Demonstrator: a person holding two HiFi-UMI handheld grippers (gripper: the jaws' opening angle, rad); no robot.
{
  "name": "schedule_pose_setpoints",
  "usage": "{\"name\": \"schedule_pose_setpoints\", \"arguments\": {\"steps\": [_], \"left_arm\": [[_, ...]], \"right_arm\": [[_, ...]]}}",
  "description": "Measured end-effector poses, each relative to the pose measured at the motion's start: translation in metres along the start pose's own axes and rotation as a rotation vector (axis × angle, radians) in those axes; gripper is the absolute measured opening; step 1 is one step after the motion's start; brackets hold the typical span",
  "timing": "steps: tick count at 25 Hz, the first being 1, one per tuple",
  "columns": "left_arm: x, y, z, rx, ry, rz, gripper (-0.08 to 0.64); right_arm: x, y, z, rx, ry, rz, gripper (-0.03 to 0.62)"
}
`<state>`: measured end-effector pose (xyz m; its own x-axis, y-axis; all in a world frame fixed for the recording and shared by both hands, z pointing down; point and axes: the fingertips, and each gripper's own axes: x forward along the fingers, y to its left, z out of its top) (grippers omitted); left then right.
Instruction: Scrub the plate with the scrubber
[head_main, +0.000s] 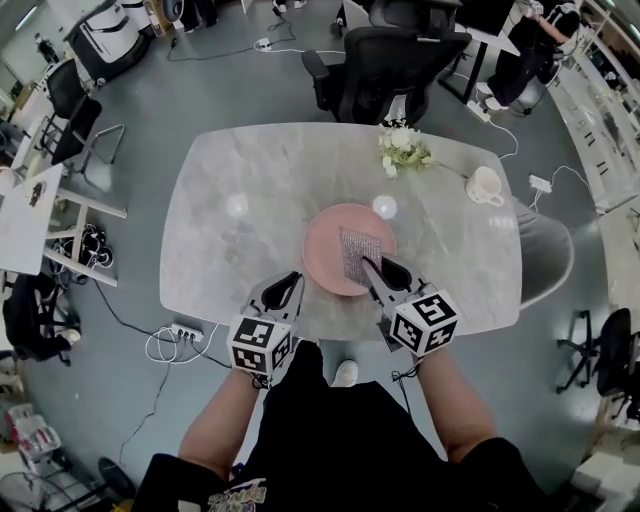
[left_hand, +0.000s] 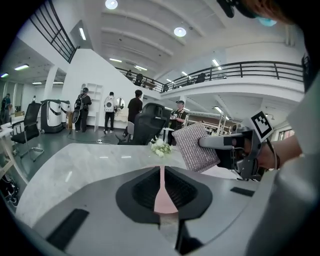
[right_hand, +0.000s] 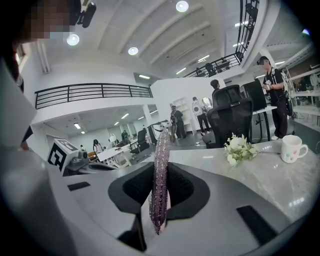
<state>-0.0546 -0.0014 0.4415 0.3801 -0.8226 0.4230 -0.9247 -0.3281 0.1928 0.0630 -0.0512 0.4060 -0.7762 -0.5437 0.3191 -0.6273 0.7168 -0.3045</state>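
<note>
A round pink plate (head_main: 325, 250) lies flat near the front edge of the marble table (head_main: 250, 170). My right gripper (head_main: 372, 265) is shut on a silvery mesh scrubber (head_main: 358, 255) and holds it over the plate's right half. In the right gripper view the scrubber (right_hand: 161, 145) stands on edge, pinched between the jaws of the right gripper (right_hand: 161, 172). My left gripper (head_main: 293, 279) hovers at the plate's near-left rim, all but shut and holding nothing. Through its hairline slit the plate (left_hand: 161, 197) shows pink in the left gripper view. That view also shows the scrubber (left_hand: 196, 147) to the right.
A small bunch of white flowers (head_main: 403, 148) and a white mug (head_main: 485, 186) sit at the table's far right. A black office chair (head_main: 390, 60) stands behind the table. A power strip with cables (head_main: 185, 332) lies on the floor at front left.
</note>
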Motion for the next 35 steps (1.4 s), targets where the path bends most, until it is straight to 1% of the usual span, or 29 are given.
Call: {"name": "schedule_pose_setpoints", "arguments": {"steps": [3,9,12,18,22,26,35], "left_arm": [[0.020,0.022,-0.010,-0.019,0.036,-0.004,0.055],[0.059,0.056,-0.032,-0.046,0.115,-0.024,0.141],[0.078,0.069,-0.047,-0.059,0.167,-0.039,0.186],[0.122,0.087,-0.075,-0.087,0.262,-0.073,0.238],[0.141,0.093,-0.088,-0.086,0.313,-0.092,0.244],[0.158,0.098,-0.098,-0.086,0.356,-0.103,0.218],[0.185,0.106,-0.113,-0.097,0.411,-0.117,0.198]], "right_arm": [[0.026,-0.009,-0.005,0.004,0.030,-0.003,0.077],[0.074,-0.027,-0.020,0.017,0.096,-0.016,0.077],[0.096,-0.033,-0.032,0.024,0.139,-0.020,0.077],[0.131,-0.057,-0.057,0.054,0.211,-0.039,0.077],[0.144,-0.067,-0.073,0.074,0.256,-0.048,0.077],[0.156,-0.074,-0.085,0.095,0.295,-0.044,0.077],[0.176,-0.080,-0.107,0.104,0.372,-0.019,0.077]]}}
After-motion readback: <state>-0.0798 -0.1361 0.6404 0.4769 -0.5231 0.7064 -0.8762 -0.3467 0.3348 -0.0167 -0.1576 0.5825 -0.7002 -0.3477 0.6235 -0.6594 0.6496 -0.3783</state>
